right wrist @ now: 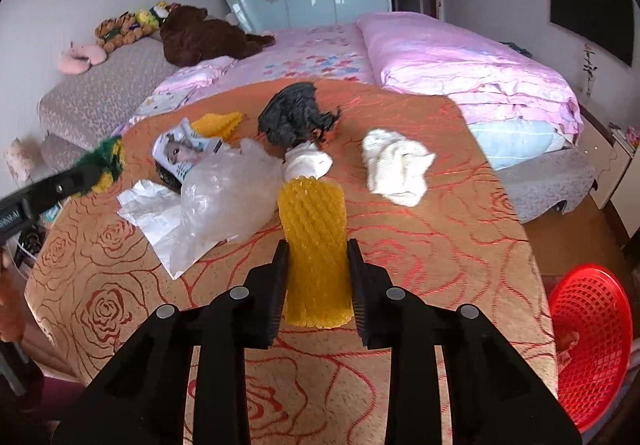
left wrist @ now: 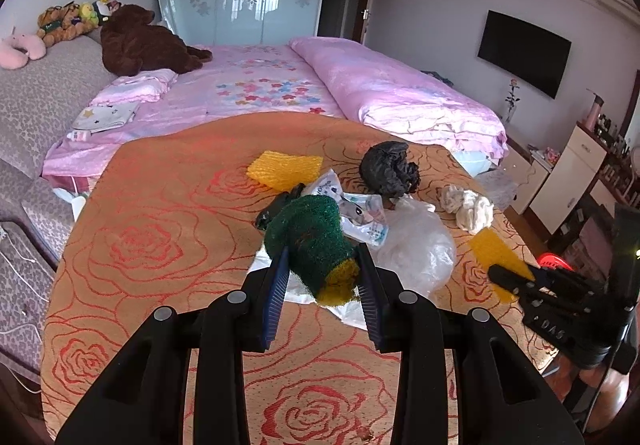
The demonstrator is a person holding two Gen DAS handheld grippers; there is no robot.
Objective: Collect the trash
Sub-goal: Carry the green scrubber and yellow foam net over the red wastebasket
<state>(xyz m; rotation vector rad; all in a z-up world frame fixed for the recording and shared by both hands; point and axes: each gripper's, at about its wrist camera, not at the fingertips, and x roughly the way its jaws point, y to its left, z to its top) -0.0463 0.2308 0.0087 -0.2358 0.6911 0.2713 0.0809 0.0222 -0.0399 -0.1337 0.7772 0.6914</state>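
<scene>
My left gripper [left wrist: 322, 249] is shut on a green and yellow scouring sponge [left wrist: 308, 233], held just above the orange rose tablecloth [left wrist: 160, 245]. My right gripper [right wrist: 317, 245] is shut on a yellow foam net sleeve [right wrist: 314, 221] that stands upright between its fingers. Loose trash lies on the cloth: a crumpled black bag [right wrist: 292, 117], a clear plastic bag [right wrist: 228, 193], a white wad [right wrist: 396, 165], a smaller white wad [right wrist: 308, 163], a printed wrapper [right wrist: 184, 149] and a second yellow foam net [right wrist: 216, 123].
A red mesh basket [right wrist: 592, 345] stands on the floor off the table's right edge. A bed with pink bedding [left wrist: 392, 89] runs behind the table, a grey sofa [left wrist: 36, 97] with plush toys sits at left, and white cabinets [left wrist: 576, 173] at right.
</scene>
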